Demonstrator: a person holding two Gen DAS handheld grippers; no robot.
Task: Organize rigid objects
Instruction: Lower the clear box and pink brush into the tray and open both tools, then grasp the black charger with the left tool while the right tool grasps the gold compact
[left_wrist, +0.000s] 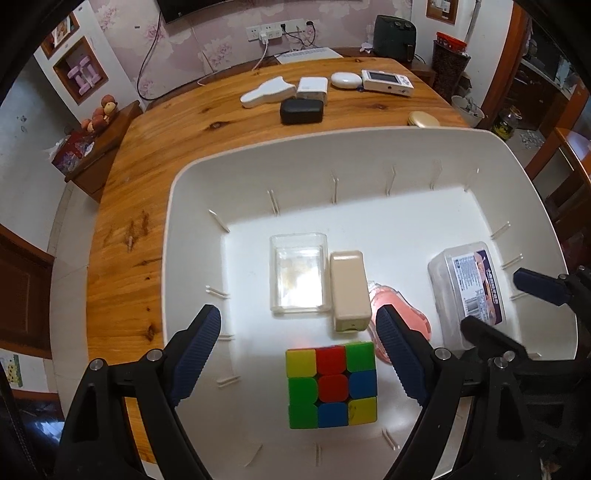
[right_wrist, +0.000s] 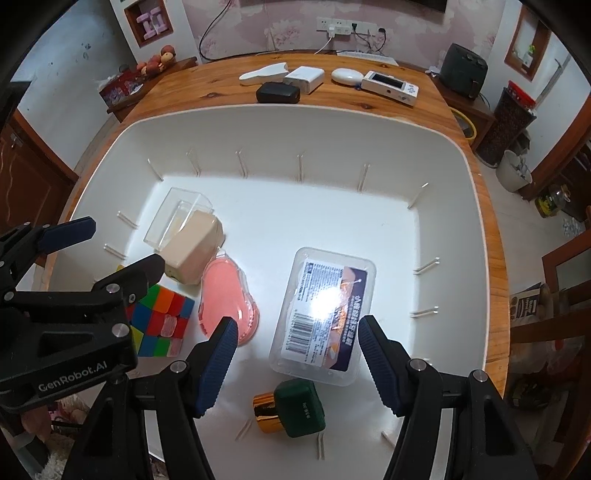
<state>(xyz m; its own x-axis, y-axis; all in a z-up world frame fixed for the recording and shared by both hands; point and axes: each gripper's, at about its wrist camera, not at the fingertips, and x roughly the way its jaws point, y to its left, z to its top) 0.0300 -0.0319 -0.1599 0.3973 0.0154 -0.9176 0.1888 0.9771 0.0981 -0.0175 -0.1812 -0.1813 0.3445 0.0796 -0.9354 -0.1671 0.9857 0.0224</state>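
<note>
A white tray (left_wrist: 192, 177) on the wooden table holds the items. In the left wrist view my left gripper (left_wrist: 297, 314) stands open above a colourful puzzle cube (left_wrist: 332, 384), touching nothing. Beyond it lie a clear open box (left_wrist: 299, 273), a beige box (left_wrist: 349, 291) and a pink oval case (left_wrist: 406, 314). My right gripper (right_wrist: 298, 322) hovers open over a clear lidded box with a printed label (right_wrist: 321, 310); a gap shows beside its left finger. A green bottle with a gold cap (right_wrist: 291, 406) lies nearer. The left gripper (right_wrist: 125, 242) shows at the left edge, over the cube (right_wrist: 159, 321).
Behind the tray (right_wrist: 461, 155) on the wooden table (left_wrist: 155, 147) lie a white curved device (left_wrist: 267, 92), a white box (left_wrist: 312, 88), a black case (left_wrist: 301, 110), a white oval (left_wrist: 345, 79), a white screen gadget (left_wrist: 386, 83) and a gold oval (left_wrist: 423, 119). Cabinets and walls surround the table.
</note>
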